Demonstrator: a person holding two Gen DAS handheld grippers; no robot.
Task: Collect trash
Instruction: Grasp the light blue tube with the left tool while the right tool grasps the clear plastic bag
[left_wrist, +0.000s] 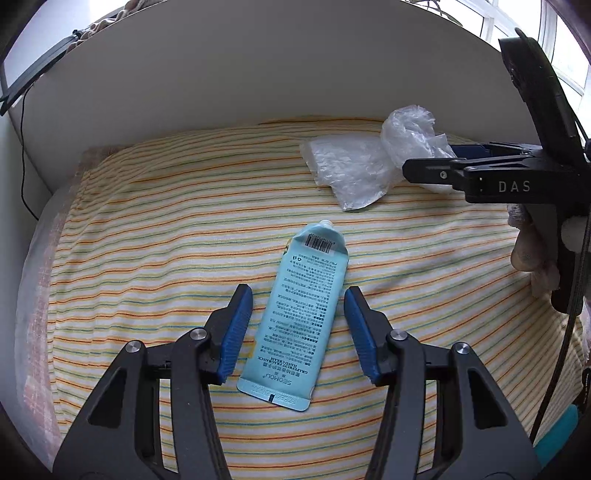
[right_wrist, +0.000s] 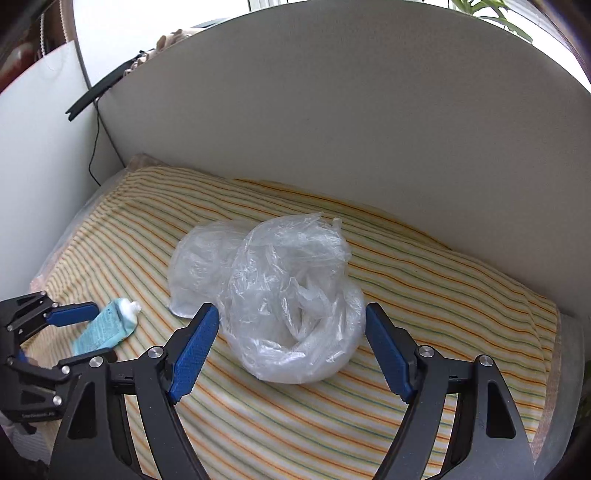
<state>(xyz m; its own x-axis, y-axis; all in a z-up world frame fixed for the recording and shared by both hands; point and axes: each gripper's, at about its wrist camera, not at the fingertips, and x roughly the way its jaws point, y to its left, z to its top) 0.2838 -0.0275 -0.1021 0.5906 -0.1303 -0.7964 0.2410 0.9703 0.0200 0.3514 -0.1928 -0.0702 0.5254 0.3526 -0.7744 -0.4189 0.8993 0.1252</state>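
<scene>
A light blue hand-cream tube (left_wrist: 306, 314) lies flat on the striped cloth (left_wrist: 147, 240), its nozzle pointing away from me. My left gripper (left_wrist: 297, 292) stands open astride the tube, with a small gap between each blue pad and the tube's sides. Farther back on the right lies a crumpled clear plastic bag (left_wrist: 354, 162). In the right wrist view that bag (right_wrist: 288, 295) sits between the open jaws of my right gripper (right_wrist: 291, 310), and the pads are close to its sides but not pressing. The left gripper (right_wrist: 88, 334) and the tube (right_wrist: 107, 328) show at the lower left there.
A white curved panel (left_wrist: 258, 74) rises right behind the cloth-covered cushion. A thin black cable (left_wrist: 22, 147) hangs down at the left edge. A person's hand (left_wrist: 532, 258) grips the right gripper's handle at the far right. Windows and a plant (right_wrist: 491, 11) lie beyond the panel.
</scene>
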